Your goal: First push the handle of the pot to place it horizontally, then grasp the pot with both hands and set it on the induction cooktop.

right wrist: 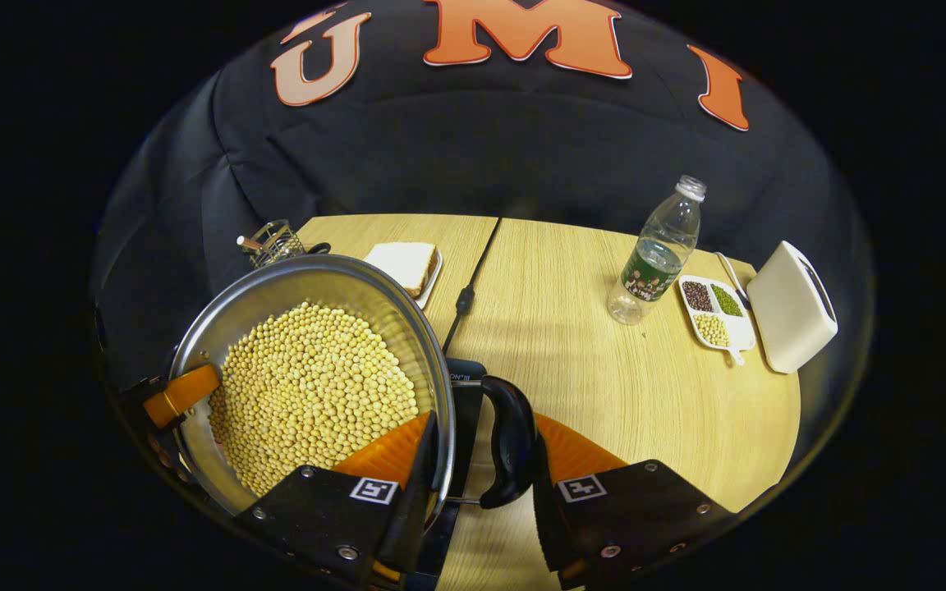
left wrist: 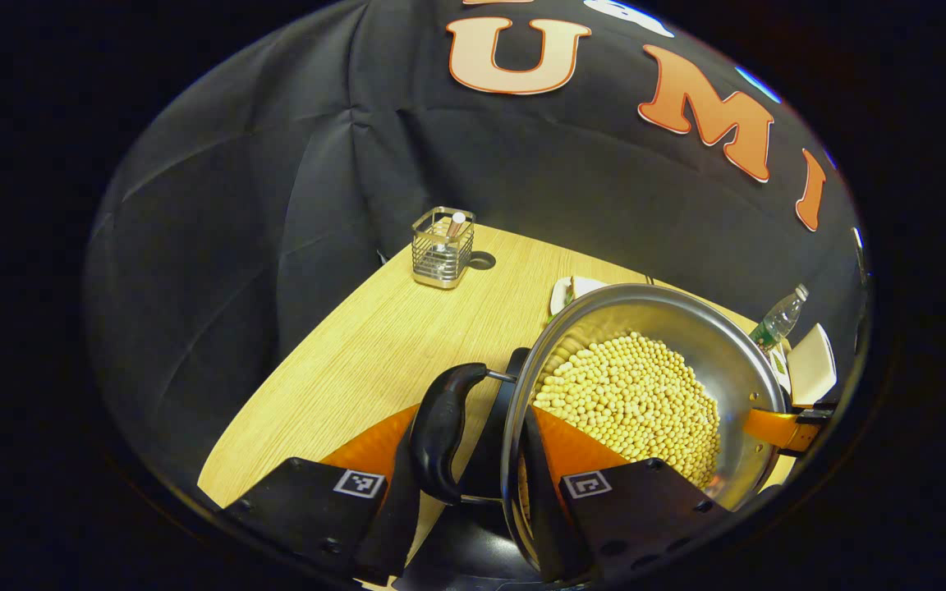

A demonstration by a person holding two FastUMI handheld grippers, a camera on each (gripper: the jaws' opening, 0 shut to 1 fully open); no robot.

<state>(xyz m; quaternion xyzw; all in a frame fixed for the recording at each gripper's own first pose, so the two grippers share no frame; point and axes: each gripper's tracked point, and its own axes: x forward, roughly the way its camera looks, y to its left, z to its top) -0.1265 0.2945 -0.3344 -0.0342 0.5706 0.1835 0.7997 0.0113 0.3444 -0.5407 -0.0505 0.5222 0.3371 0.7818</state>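
We hold a steel pot (left wrist: 645, 386) of yellow beans (left wrist: 633, 402) from both sides, one gripper at each black side handle. In the left gripper view, our left gripper (left wrist: 473, 484) straddles the left handle (left wrist: 440, 431) and the pot's rim: one finger lies outside the handle, the other inside the pot wall. The right gripper (right wrist: 473, 484) mirrors this around the right handle (right wrist: 510, 439) in its own view. Each pair of tongs is closed on its handle and the rim beside it, as far as we can judge. Gripping at opposite handles keeps the heavy, full pot level so the beans do not spill.

The pot sits over a dark flat cooktop (right wrist: 465, 394), part of which shows under the rim near the right handle; we cannot tell whether it rests on it or hangs just above. A cable (right wrist: 473, 271) runs from the cooktop across the wooden table (right wrist: 571, 369).

Well apart on the table stand a bottle (right wrist: 660, 254), a divided dish (right wrist: 715, 312), a white box (right wrist: 789, 308), a plate (right wrist: 407, 264) and a wire holder (left wrist: 443, 246).
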